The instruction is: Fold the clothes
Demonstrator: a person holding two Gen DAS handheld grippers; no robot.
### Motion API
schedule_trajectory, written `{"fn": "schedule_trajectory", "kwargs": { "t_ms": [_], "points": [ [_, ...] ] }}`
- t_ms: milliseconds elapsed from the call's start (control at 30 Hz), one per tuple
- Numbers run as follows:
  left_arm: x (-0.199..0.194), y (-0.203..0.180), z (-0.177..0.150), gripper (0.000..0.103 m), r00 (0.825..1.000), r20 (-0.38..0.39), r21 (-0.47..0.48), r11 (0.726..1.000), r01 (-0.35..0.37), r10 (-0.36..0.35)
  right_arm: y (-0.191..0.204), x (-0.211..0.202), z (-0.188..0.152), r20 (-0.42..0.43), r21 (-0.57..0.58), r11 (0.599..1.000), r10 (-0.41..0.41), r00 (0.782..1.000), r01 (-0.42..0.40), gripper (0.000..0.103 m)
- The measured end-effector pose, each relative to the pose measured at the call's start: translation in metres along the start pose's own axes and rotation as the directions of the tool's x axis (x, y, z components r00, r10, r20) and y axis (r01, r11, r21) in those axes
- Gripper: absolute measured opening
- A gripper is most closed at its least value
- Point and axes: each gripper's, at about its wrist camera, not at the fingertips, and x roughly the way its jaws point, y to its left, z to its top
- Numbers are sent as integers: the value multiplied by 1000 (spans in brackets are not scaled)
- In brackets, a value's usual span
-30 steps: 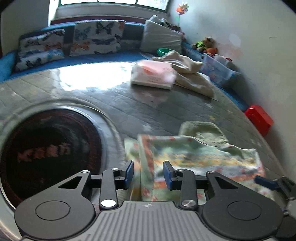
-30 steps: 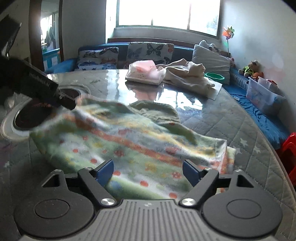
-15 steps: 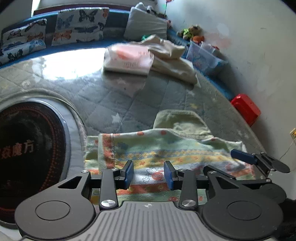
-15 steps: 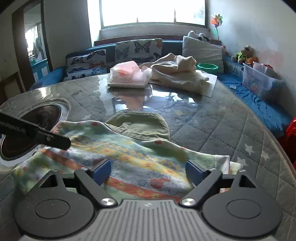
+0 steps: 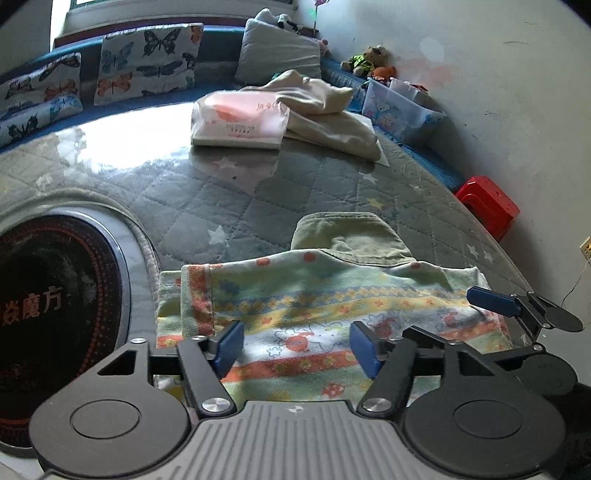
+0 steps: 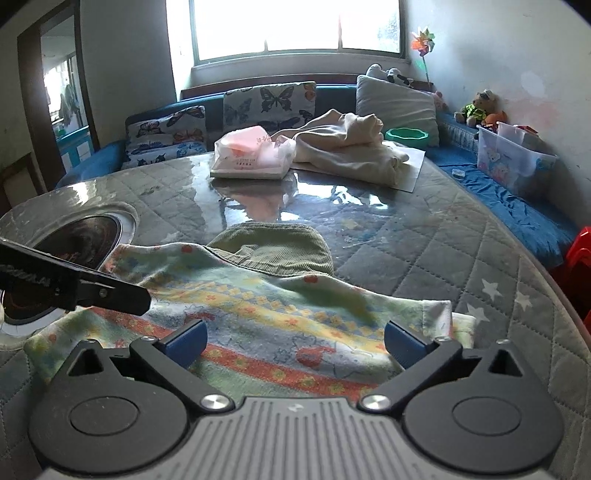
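Patterned cloth (image 5: pixel 332 310) lies flat on quilted table (image 5: pixel 229 206), long axis crosswise, directly ahead of both tools. Left gripper (image 5: pixel 296 345) spread wide, empty, over left half; right gripper (image 6: pixel 295 341) likewise, over right half.

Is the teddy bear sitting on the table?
No, the teddy bear sits on the blue bench by the wall, beyond the table.

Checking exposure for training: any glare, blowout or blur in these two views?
Right wrist: window blown out white; glare streaks on the table. Left wrist: bright glare patch on the table; pink bag looks smeared. Both: fisheye bending at the edges; towel reasonably sharp.
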Motion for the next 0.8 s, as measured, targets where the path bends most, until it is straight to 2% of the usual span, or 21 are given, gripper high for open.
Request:
{"fn": "schedule_trajectory", "kwargs": {
  "t_ms": [133,333,633,800],
  "points": [
    [-12,-4,-3,80,1000,30,16,1000,-6,6,1,-5,-1,18,12,1000,-25,1000,24,103],
    [-27,-5,-10,92,997,66,33,999,-33,31,5,-17,-3,51,16,1000,-25,998,25,103],
    [-48,-5,-24,102,991,112,55,995,-84,77,10,-31,-6,84,33,999,-14,996,11,103],
    [-57,-4,-33,103,988,125,60,994,-95,87,18,-38,-8,89,14,1000,-15,996,14,103]
  ]
}}
